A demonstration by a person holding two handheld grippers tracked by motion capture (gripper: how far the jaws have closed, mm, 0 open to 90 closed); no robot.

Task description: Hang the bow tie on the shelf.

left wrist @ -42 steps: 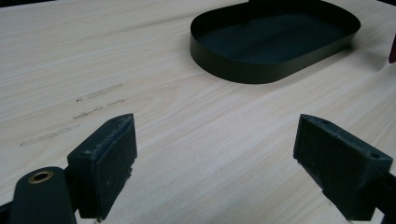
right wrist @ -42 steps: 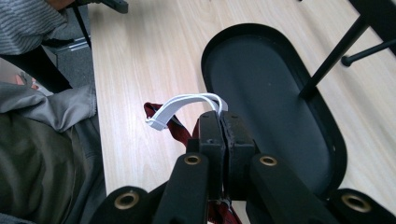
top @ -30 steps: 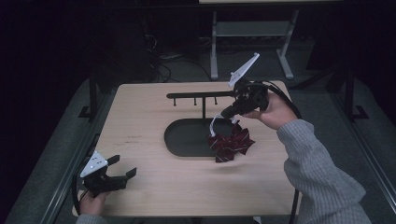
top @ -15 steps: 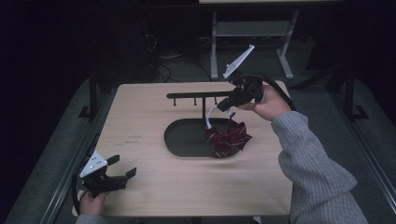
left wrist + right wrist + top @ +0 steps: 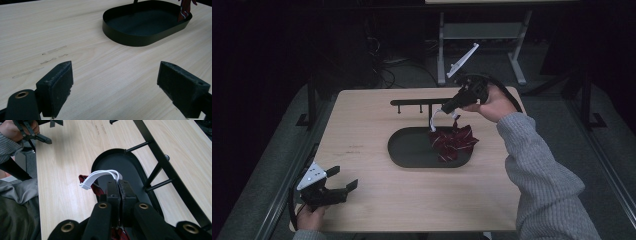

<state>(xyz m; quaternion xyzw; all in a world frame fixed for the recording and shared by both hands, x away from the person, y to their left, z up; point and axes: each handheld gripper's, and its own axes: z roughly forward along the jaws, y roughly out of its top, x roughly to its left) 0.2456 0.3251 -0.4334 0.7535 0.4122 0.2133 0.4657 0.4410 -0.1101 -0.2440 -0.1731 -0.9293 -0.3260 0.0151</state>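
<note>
right gripper [image 5: 447,107] is held above the far end of the black oval tray [image 5: 409,152], jaws clamped on the white strap [image 5: 100,176] of a dark red striped cloth item [image 5: 454,142], which hangs onto the tray beside the black peg rack [image 5: 417,103]. left gripper [image 5: 343,180] is held low over the table's [image 5: 377,200] near left corner, jaws spread wide and empty.

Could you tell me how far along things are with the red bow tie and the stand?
Picked up already: the right gripper is shut on the white strap, and the red bow tie hangs over the black tray. Probably left: hooking the strap on the black peg rack. The left gripper waits open.
</note>
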